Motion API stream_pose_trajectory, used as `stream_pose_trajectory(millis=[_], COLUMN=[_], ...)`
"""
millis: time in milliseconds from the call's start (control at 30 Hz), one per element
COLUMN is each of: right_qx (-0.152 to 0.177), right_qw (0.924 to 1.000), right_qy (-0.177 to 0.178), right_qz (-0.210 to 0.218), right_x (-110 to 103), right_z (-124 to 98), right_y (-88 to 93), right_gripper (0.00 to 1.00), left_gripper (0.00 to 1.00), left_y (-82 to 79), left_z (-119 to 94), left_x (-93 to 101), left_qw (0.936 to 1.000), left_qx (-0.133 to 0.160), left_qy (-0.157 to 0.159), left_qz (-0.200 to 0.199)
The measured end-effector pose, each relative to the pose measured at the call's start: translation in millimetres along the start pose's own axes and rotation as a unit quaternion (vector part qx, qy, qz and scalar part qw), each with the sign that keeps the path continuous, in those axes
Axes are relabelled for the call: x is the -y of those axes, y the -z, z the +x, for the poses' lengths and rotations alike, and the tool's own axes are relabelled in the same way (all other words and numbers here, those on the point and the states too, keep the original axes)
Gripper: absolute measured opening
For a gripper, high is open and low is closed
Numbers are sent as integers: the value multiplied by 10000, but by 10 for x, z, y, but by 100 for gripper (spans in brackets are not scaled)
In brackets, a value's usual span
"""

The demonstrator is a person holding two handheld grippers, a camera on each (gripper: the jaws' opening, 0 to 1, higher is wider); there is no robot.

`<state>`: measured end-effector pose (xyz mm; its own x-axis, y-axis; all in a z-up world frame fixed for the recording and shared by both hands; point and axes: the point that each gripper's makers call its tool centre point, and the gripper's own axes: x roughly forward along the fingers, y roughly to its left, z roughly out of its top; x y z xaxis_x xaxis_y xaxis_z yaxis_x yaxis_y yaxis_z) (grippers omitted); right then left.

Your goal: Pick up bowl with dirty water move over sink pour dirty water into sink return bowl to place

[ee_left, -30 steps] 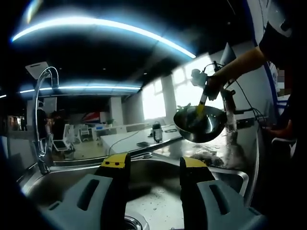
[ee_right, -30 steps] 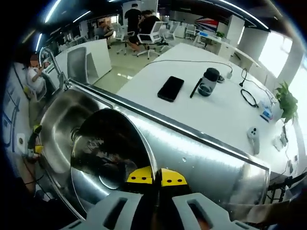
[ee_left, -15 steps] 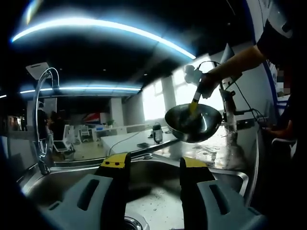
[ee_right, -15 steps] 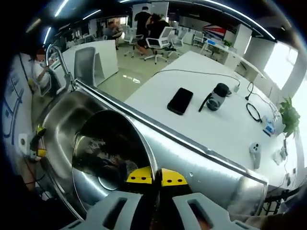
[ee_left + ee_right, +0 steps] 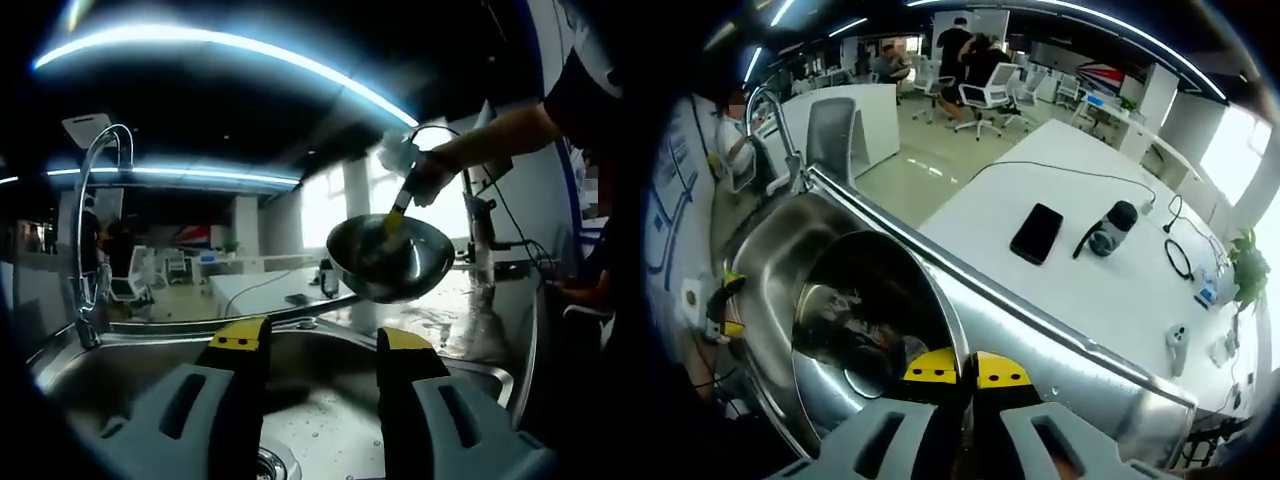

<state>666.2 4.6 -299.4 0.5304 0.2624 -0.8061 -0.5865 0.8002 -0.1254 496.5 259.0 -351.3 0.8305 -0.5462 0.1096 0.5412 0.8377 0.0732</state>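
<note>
In the right gripper view we see our right gripper (image 5: 968, 372) with its yellow-tipped jaws pressed together on the rim of the steel bowl (image 5: 875, 335), which we hold in the air above the sink (image 5: 770, 255); dark liquid shows at the bottom of the bowl. From the left gripper view the same bowl (image 5: 390, 258) hangs tilted over the far edge of the sink (image 5: 330, 350), the right gripper (image 5: 392, 222) pinching its rim from above with a hand (image 5: 432, 180) and forearm behind it. Our left gripper (image 5: 318, 355) sits low over the basin with its jaws parted and nothing between them. A curved faucet (image 5: 92, 230) rises at the left of that view, and the faucet (image 5: 775, 125) stands at the sink's far corner in the right gripper view. Beyond the steel counter lies a white table (image 5: 1120, 290) carrying a black phone (image 5: 1036, 233), a dark bottle (image 5: 1110, 230) and a cable (image 5: 1177, 258). People sit at office chairs (image 5: 985, 95) in the background.
</note>
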Motion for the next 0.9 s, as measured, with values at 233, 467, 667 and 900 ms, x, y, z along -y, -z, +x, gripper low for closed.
stream_pose_trajectory(millis=[233, 467, 667, 900], right_qx=[76, 152, 230, 315], right_qw=[9999, 9997, 9992, 9983], right_qy=[-66, -96, -141, -190], right_qz=[-113, -139, -305, -457], right_x=[-105, -197, -290, -382], right_z=[29, 72, 112, 174], right_y=[-156, -302, -443, -575], right_gripper=[0, 0, 0, 0], left_gripper=[46, 49, 51, 51], left_y=[-4, -6, 22, -24], left_z=[-10, -17, -20, -55], left_x=[-66, -76, -32, -8], left_qw=[9998, 9996, 9997, 9999], left_qx=[-19, -36, -153, -45], left_qy=[-116, -127, -111, -147], left_qz=[-149, -267, -175, -23])
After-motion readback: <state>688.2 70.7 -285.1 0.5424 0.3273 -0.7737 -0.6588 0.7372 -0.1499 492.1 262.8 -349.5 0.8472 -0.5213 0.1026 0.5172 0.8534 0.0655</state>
